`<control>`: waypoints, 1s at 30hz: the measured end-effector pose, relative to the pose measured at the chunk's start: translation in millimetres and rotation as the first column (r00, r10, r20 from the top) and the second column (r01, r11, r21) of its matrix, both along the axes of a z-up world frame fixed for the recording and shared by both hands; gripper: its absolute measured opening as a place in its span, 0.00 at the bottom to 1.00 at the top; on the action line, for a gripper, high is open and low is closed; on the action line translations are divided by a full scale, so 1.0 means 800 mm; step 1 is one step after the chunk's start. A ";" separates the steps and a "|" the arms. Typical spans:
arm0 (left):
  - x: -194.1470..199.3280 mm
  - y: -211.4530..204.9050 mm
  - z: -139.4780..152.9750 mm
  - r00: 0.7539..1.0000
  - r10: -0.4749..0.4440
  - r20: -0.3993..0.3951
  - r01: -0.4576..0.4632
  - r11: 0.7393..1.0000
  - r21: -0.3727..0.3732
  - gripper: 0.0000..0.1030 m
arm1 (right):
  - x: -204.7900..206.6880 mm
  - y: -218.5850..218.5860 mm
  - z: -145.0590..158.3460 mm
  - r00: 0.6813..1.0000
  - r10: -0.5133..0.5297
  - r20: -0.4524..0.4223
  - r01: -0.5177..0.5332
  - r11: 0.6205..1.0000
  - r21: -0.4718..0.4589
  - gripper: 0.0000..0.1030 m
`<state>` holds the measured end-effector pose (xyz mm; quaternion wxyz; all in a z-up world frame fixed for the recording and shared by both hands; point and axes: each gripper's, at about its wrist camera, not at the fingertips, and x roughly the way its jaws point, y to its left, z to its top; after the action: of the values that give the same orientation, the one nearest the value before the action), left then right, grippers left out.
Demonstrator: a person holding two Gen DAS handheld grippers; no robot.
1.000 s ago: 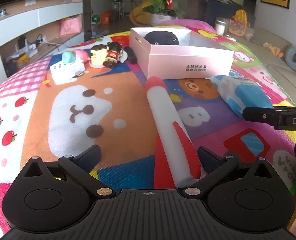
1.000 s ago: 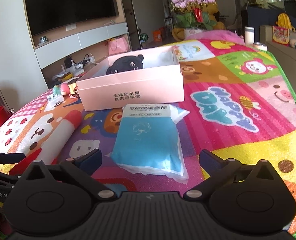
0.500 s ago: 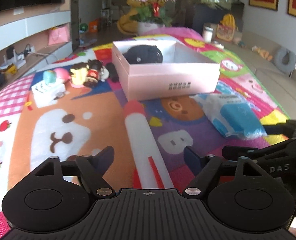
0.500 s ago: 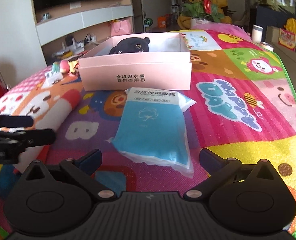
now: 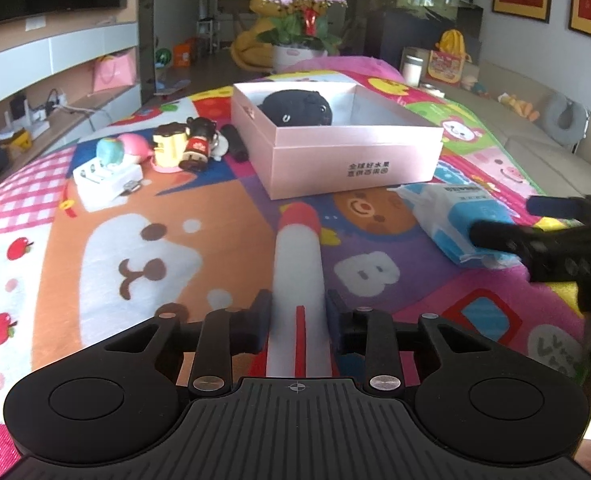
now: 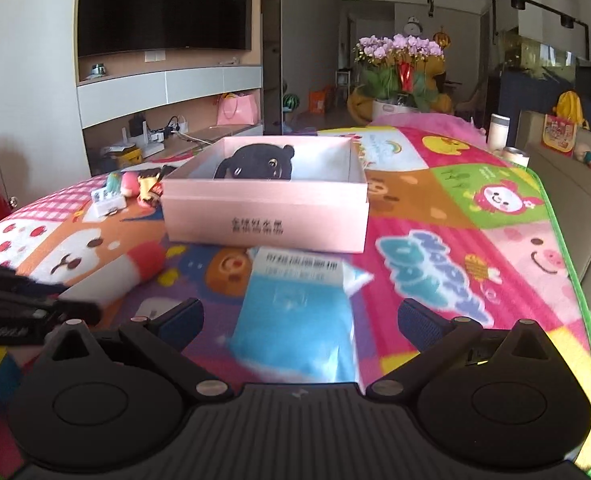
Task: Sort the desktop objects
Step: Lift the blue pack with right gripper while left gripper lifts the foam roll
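My left gripper [image 5: 298,316] is clamped on the white foam rocket [image 5: 298,272]: both pads press its body from either side, near the red fin end. The rocket lies on the cartoon play mat [image 5: 107,240] with its red nose pointing at the pink box [image 5: 351,160], stopping just short of the box's front wall.

My right gripper [image 6: 300,320] stands wide open, its fingers either side of the blue-and-white wipes pack [image 6: 295,312] without pressing it. That pack lies flat on the mat just in front of the pink box [image 6: 263,224], its white end nearly touching the front wall, though I cannot tell if they meet.

Inside the box, toward its far left corner, sits a black plush toy [image 5: 297,109]. Left of the box I see a small cluster: a black cylinder [image 5: 234,143] just beside the wall, then a red-and-black figurine [image 5: 197,148], a yellow figurine [image 5: 169,148], a pink and a teal ball-like toy [image 5: 125,148], and a white charger block [image 5: 105,180] nearest me.
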<state>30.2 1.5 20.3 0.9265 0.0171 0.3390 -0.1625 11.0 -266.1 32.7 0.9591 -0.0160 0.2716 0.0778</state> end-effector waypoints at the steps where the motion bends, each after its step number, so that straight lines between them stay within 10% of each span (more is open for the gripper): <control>1: -0.003 0.001 0.002 1.000 -0.004 0.004 0.004 1.000 -0.005 0.32 | 0.008 0.000 0.002 1.000 -0.005 -0.011 0.005 1.000 0.002 1.00; 8: -0.017 0.001 0.001 1.000 -0.031 0.005 0.031 1.000 -0.003 0.32 | 0.054 0.008 -0.006 0.996 -0.011 -0.094 0.012 1.000 0.005 0.98; 13: -0.007 -0.004 -0.008 0.999 -0.029 -0.027 0.030 0.999 0.012 0.35 | 0.078 0.016 -0.018 0.978 0.014 -0.210 -0.011 1.000 0.017 0.61; 22: -0.014 -0.015 -0.002 0.999 -0.049 0.009 0.048 0.996 0.074 0.31 | 0.041 -0.003 0.002 0.966 0.027 -0.256 -0.016 0.999 0.047 0.57; 30: -0.056 -0.023 0.051 0.987 -0.076 0.142 0.062 0.993 0.102 0.31 | -0.021 -0.032 0.066 0.993 -0.012 -0.118 0.015 1.000 0.026 0.57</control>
<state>-14.6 -16.5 61.4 0.9407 0.0857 0.2770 -0.1763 -6.0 -291.5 85.8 0.9420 0.0033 0.3270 0.0758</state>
